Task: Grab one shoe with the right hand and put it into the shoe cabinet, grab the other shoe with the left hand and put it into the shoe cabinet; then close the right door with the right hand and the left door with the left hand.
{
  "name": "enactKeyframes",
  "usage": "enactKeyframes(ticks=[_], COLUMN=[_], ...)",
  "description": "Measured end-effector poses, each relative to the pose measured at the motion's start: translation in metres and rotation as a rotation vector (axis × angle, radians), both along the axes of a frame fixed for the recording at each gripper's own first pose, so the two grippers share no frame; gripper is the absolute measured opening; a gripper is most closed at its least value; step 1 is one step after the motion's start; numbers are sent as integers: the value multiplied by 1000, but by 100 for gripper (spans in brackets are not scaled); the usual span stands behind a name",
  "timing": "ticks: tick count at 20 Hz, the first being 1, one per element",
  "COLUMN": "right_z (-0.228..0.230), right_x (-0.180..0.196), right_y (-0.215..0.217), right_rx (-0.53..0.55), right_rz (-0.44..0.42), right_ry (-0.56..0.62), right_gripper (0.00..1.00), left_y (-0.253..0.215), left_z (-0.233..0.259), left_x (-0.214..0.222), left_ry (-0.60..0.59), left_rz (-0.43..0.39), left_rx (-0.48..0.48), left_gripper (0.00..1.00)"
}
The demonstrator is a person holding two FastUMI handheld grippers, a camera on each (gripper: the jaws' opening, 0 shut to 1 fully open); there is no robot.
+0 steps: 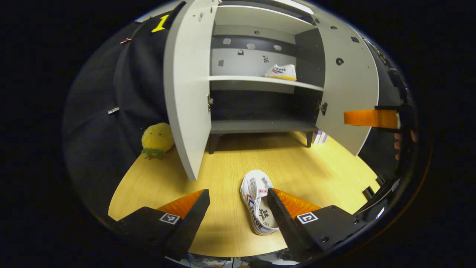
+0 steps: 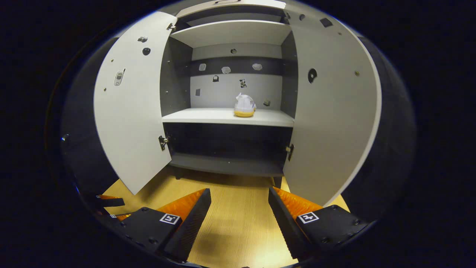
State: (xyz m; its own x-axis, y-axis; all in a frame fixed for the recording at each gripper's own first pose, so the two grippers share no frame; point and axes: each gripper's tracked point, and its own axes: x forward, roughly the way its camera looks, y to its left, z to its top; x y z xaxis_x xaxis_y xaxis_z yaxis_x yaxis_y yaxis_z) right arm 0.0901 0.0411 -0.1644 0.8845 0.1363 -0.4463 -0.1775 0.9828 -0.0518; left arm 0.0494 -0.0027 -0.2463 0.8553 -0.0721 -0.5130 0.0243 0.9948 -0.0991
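left gripper view: the left gripper (image 1: 238, 208) hangs low over the wooden tabletop (image 1: 223, 163), jaws released and holding nothing.
shoe on the table: a white sneaker (image 1: 257, 203) with red and blue side stripes lies in front of the shoe cabinet (image 1: 260, 67), toe toward the cabinet, just beside the gripper's right finger (image 1: 282, 219); whether they touch cannot be told.
shoe in the cabinet: the other white sneaker (image 1: 281, 72), yellow-soled, sits on the cabinet's middle shelf (image 1: 238, 79), toward its right end.
doors: the left door (image 1: 184, 93) and right door (image 1: 346, 89) both stand wide open.
beside the cabinet: a yellow plush toy (image 1: 157, 139) rests on the table left of the left door.
far right: an orange finger of the right gripper (image 1: 372, 118) shows beyond the right door.
right gripper view: the right gripper (image 2: 240, 216) faces the cabinet (image 2: 230, 33) head-on, jaws spread apart and empty above the tabletop (image 2: 238, 223).
shelf: the sneaker (image 2: 244, 105) stands on the middle shelf (image 2: 208, 116), heel toward the camera, right of centre.
doors here: left door (image 2: 130, 108) and right door (image 2: 334, 111) both swung open.
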Motion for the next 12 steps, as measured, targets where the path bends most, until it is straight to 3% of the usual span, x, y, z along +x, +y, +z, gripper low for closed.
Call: enactKeyframes(ticks=[6,12], right_z=[-30,-22], right_x=[-54,-80], right_y=[-38,-65], right_rx=[-20,-49], right_rz=[-90,-165], right_ry=[102,99], right_gripper=[99,99], left_y=[-27,-35], left_z=[-62,-106], left_x=[16,46], left_ry=[117,162], left_rz=[-104,-129], left_rx=[-2,58], left_gripper=[98,98])
